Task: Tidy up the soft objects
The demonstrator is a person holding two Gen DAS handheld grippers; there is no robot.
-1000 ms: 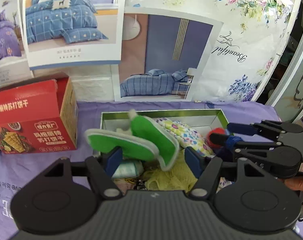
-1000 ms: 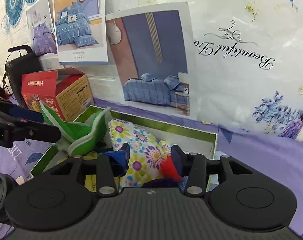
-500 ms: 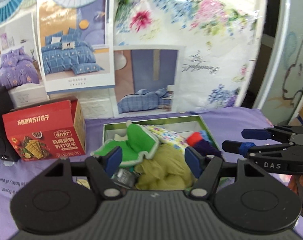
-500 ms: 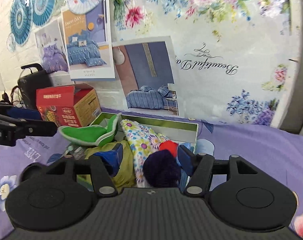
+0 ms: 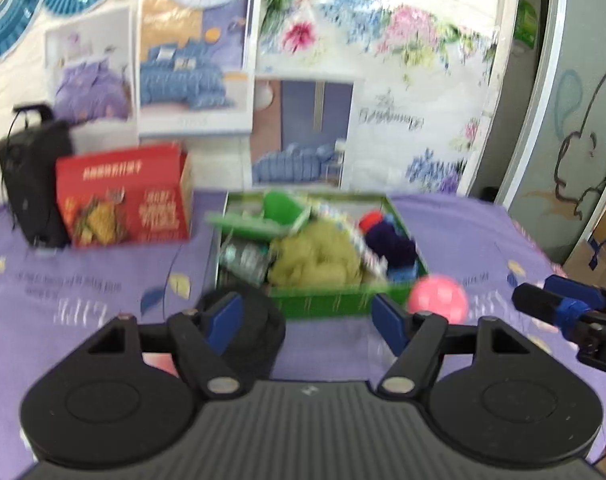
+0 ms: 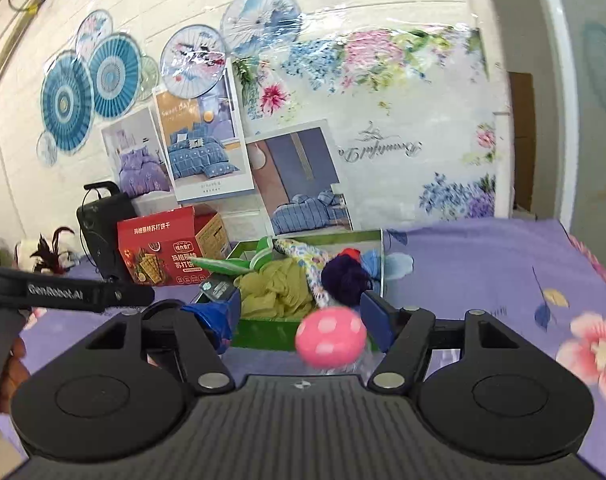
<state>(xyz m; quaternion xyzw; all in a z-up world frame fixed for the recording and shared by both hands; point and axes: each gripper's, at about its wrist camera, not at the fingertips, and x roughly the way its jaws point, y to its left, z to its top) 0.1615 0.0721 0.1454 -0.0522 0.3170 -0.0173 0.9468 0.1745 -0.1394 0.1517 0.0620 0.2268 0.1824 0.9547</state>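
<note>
Right wrist view: green cardboard box (image 6: 263, 330) holds olive cloth (image 6: 277, 288), purple yarn (image 6: 345, 278); my fingers (image 6: 377, 316) are opening, empty, near a pink spotted ball (image 6: 330, 337).

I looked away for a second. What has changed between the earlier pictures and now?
Both grippers have pulled back from the green box. The right gripper is opening, nothing pressed between its pads; the left gripper is open and empty. A pink ball now shows before the box. The soft items remain inside; the red carton has not moved.
</note>
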